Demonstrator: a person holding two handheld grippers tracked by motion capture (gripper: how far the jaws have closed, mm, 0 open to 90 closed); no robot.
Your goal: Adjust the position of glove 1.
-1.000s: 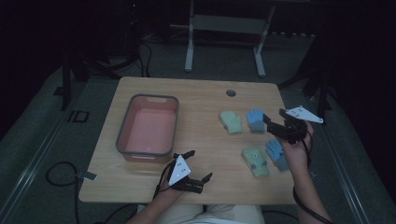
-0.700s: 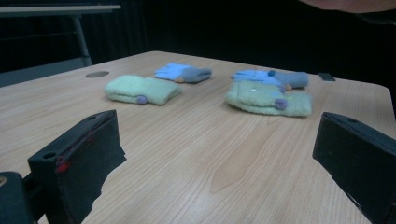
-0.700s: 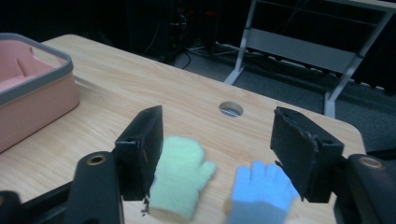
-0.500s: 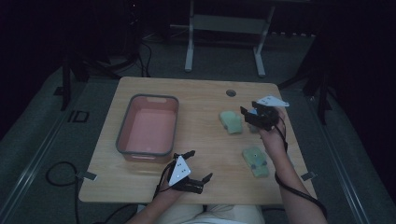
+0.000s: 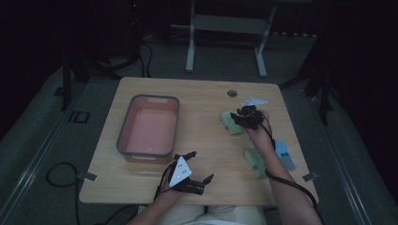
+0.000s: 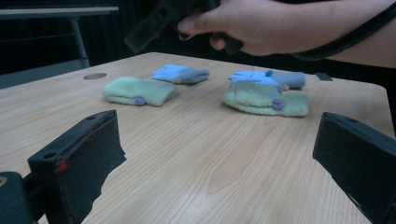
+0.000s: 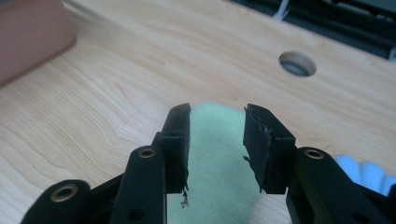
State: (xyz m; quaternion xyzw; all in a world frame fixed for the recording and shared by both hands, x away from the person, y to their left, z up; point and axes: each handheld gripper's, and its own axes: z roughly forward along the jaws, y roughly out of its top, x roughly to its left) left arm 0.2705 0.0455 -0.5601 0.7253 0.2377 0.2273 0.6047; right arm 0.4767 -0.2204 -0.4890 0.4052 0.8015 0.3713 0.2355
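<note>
Several small knitted socks lie on the right half of the wooden table. My right gripper is low over a light green sock. Its jaws have just been closing and now straddle that sock, with a gap still between them. A blue sock lies just beside it. Nearer the front lie a second green sock and another blue one. My left gripper rests wide open near the front edge, holding nothing.
A pink tub with a grey rim stands on the left half of the table. A round cable hole is near the far edge. Cables and a metal stand are on the floor beyond the table.
My right gripper moved left and down from the table's right side to the green sock, and its jaws narrowed. The far blue sock is now hidden behind the hand. The left gripper stayed still.
</note>
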